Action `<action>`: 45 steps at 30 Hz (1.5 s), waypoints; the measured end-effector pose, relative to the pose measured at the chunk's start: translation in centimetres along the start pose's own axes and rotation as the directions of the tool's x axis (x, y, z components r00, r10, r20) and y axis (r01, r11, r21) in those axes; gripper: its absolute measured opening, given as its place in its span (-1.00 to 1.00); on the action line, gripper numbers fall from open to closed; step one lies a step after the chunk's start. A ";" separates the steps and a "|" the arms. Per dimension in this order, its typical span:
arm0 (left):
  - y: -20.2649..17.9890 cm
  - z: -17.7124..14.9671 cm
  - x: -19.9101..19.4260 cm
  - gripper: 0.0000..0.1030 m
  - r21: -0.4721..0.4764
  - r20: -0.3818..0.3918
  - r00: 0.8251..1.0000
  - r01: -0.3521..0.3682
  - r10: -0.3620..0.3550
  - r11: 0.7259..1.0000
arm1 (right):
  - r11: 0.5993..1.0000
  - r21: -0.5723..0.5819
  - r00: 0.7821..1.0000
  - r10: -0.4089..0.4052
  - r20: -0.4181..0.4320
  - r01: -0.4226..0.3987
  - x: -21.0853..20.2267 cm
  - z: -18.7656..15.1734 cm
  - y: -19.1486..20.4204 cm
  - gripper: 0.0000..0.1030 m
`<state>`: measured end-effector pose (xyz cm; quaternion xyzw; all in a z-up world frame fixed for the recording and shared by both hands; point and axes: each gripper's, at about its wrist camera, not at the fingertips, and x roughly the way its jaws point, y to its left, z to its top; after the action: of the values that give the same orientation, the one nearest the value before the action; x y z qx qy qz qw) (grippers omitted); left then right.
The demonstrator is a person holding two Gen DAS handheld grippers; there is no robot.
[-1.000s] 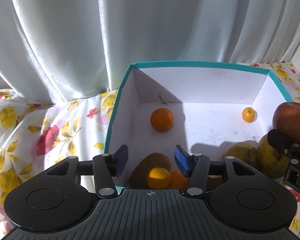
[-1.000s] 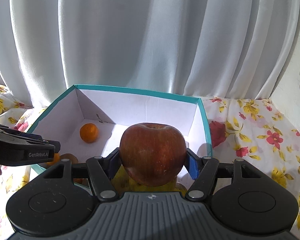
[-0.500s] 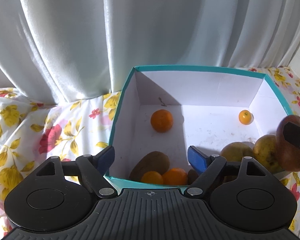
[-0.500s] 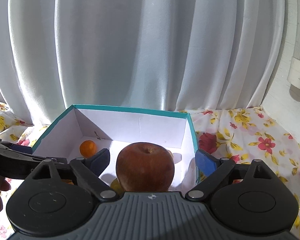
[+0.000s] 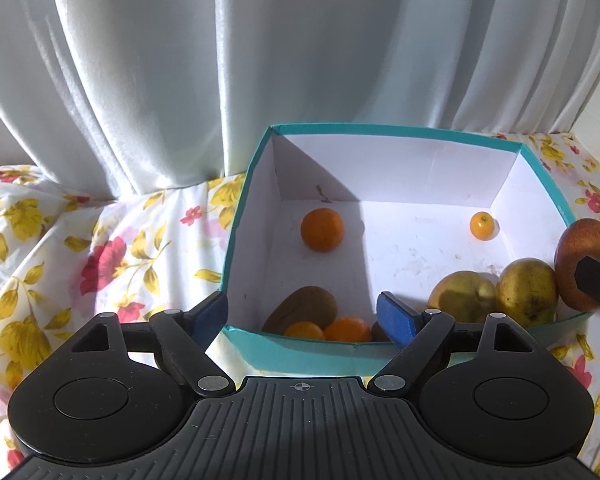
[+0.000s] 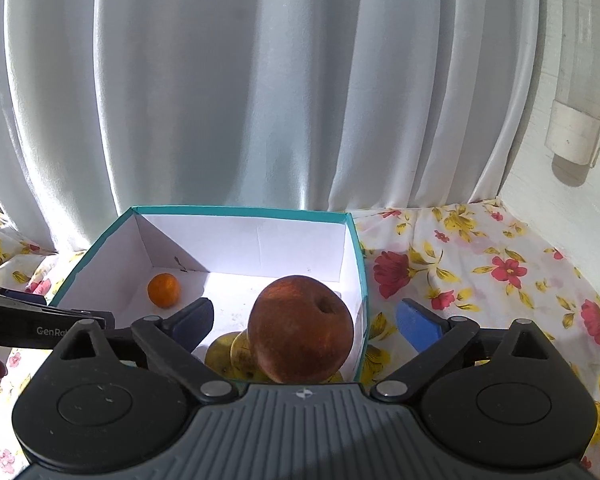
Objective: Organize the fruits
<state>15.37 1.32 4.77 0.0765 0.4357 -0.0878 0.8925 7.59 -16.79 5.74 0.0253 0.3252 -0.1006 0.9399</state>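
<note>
Apple (image 6: 300,328), red-brown, sits low centre in the right wrist view, tilted, stem dimple turned to the upper right. It rests on two yellow-green pears (image 6: 236,354) in the near right corner of the box (image 6: 240,211). Neither blue pad touches it.

Right gripper (image 6: 305,320): jaws spread wide, holding nothing, one pad on each side of the apple with clear gaps.

Left gripper (image 5: 303,316): jaws also wide and empty, poised at the box's near wall, left pad outside the box's left side, right pad over its interior.

Box: teal outside, white inside, open top. In the left wrist view it fills the centre and right. Inside: an orange (image 5: 322,229) toward the far left, a small orange fruit (image 5: 483,225) near the far right corner, a brown kiwi (image 5: 302,306) against the near wall with two small oranges (image 5: 346,329) just beside it, pears and apple at the right edge.

Surface: white cloth (image 5: 80,256) printed with red and yellow flowers, rumpled, sunlit in patches; hard shadow across the box's floor.

Room: pale grey-white curtain (image 6: 260,80) in heavy folds behind everything. Upper right of the right wrist view, a white wall with a white pipe (image 6: 580,92) in a bracket.
</note>
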 end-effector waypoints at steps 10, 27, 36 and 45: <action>0.3 -0.7 -0.4 0.68 0.007 0.001 1.000 0.003 -0.003 1.000 | 0.995 0.046 0.996 0.084 -0.033 -0.083 2.3 -0.9 0.1 0.89; -1.0 -2.0 -1.9 0.73 0.039 -0.039 0.998 -0.053 0.055 0.998 | 0.995 0.030 0.983 0.101 -0.153 -0.098 1.7 -0.9 0.3 1.00; -1.6 -2.8 -3.5 0.77 0.049 -0.129 0.992 0.004 0.002 0.999 | 0.997 -0.031 0.966 0.066 -0.249 -0.076 0.4 -0.8 1.0 1.00; -1.9 -1.7 -3.0 0.79 0.073 -0.188 0.977 -0.087 0.099 0.994 | 0.999 -0.031 0.910 -0.004 -0.415 -0.010 1.1 0.2 1.1 1.00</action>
<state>11.86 0.07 6.00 0.1337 0.5122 -0.0523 0.8468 8.82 -15.92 5.17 0.0314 0.5189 -0.0864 0.8499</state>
